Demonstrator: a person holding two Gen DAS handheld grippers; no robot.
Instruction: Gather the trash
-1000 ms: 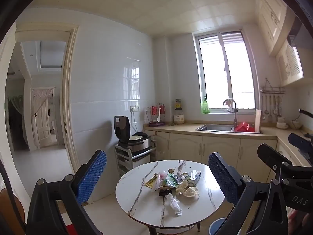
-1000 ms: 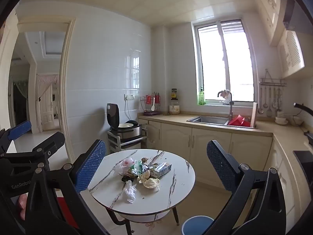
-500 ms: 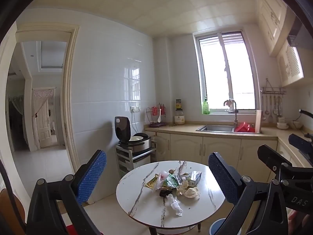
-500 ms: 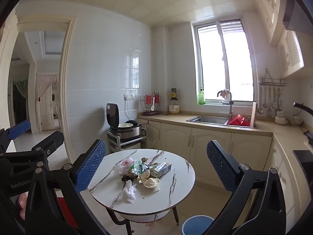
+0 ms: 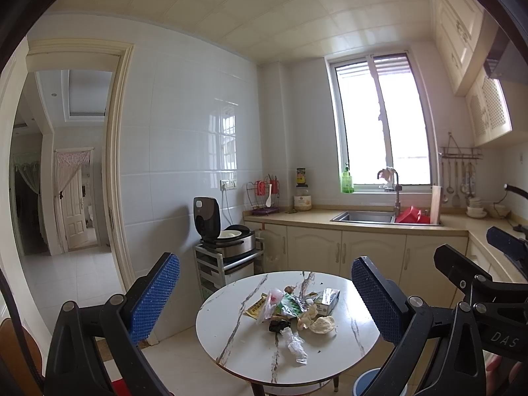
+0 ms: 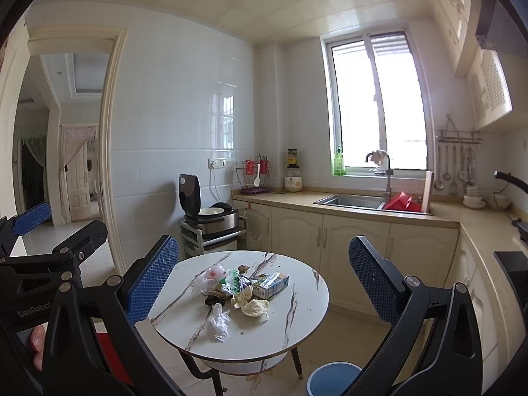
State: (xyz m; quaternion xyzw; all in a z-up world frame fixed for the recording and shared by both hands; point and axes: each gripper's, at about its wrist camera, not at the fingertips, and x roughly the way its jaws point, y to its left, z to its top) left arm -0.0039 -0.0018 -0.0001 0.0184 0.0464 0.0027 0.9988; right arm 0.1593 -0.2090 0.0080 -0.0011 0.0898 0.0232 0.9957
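Observation:
A pile of trash (image 5: 292,310) (image 6: 242,288) lies in the middle of a round white marble table (image 5: 343,363) (image 6: 297,326): wrappers, a small carton (image 6: 272,284), crumpled tissues, a clear plastic bag (image 6: 219,321) and dark scraps. A blue bin (image 6: 333,378) (image 5: 366,384) stands on the floor by the table's near right side. My left gripper (image 5: 265,292) and my right gripper (image 6: 264,274) are both open and empty, held well back from the table. The other gripper shows at each view's edge.
A cart with an open rice cooker (image 6: 208,214) stands against the wall behind the table. A counter with a sink (image 6: 353,201) runs along the back and right. A doorway (image 5: 66,181) opens at left. A red seat (image 6: 109,353) is near the table's left.
Both views have shifted only slightly; the table with the trash sits marginally nearer. The grippers stay open.

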